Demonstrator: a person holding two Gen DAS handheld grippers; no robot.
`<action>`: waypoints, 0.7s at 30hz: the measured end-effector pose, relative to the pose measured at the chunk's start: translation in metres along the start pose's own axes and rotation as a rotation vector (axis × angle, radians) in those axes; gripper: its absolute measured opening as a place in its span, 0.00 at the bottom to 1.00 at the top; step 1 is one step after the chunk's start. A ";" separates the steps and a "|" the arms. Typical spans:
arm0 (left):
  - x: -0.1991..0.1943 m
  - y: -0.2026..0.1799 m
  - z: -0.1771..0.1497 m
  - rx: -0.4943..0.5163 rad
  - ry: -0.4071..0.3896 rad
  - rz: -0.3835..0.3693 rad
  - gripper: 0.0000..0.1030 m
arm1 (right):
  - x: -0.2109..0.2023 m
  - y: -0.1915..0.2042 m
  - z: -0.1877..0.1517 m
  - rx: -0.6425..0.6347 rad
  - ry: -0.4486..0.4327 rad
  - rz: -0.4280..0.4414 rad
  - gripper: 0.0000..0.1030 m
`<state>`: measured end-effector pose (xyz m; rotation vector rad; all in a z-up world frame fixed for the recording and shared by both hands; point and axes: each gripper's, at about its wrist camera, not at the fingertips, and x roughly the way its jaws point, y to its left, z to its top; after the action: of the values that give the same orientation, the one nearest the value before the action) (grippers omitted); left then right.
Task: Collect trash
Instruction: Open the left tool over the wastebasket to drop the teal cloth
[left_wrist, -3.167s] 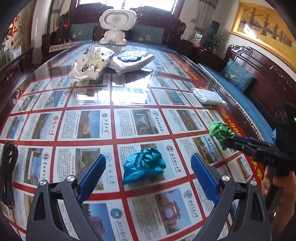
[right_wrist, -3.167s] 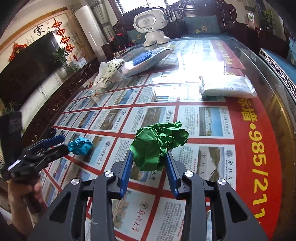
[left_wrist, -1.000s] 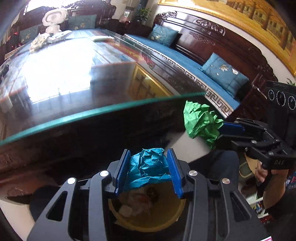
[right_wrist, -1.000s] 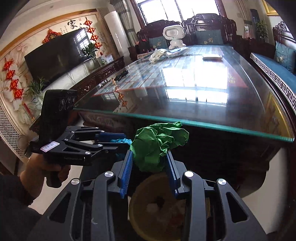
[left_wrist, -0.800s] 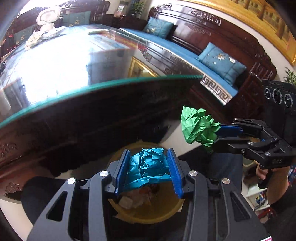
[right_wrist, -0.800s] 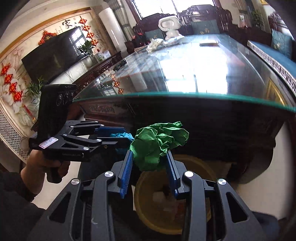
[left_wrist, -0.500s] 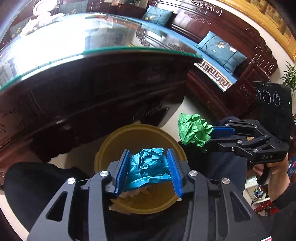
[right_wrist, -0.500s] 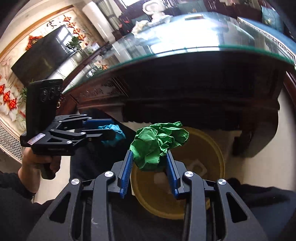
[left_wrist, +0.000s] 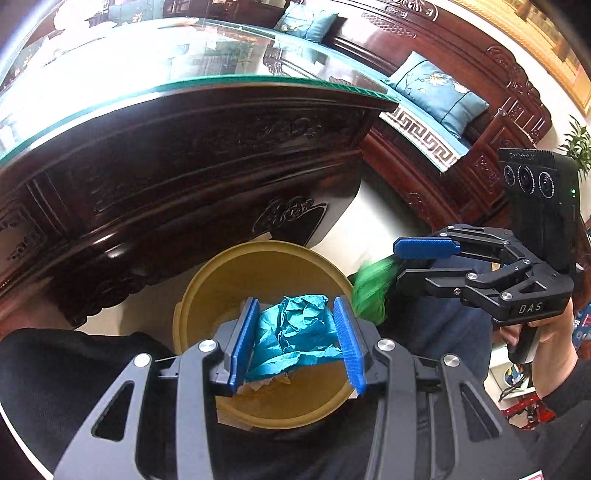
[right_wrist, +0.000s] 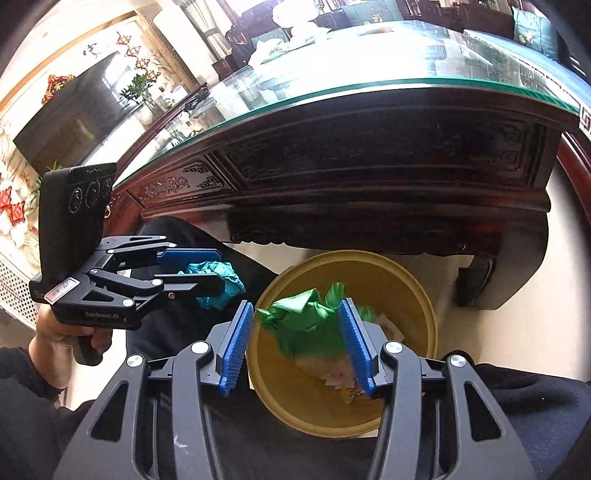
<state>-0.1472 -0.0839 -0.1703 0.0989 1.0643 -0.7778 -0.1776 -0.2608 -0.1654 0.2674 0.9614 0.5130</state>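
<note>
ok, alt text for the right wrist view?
Right tongs opening above a yellow bin, a green paper wad blurred and loose between them. At left, the left tongs grip a teal paper wad, below a glass-topped carved table.

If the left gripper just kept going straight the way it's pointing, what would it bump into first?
Most likely the scraps lying inside the yellow bin. The left gripper points down into its mouth with the blue paper wad pinched between its fingers; that wad would touch the scraps first, though depth is hard to judge.
</note>
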 end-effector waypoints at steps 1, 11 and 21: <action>0.001 0.000 0.000 0.001 0.004 0.000 0.42 | -0.001 -0.001 0.000 0.002 0.000 -0.001 0.47; 0.017 -0.005 -0.001 0.008 0.037 -0.019 0.42 | -0.005 -0.001 0.001 -0.002 0.002 -0.014 0.47; 0.032 -0.015 0.001 0.041 0.067 -0.032 0.49 | -0.011 -0.004 -0.001 -0.003 0.002 -0.037 0.48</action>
<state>-0.1473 -0.1120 -0.1919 0.1448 1.1159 -0.8301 -0.1822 -0.2701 -0.1602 0.2462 0.9662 0.4806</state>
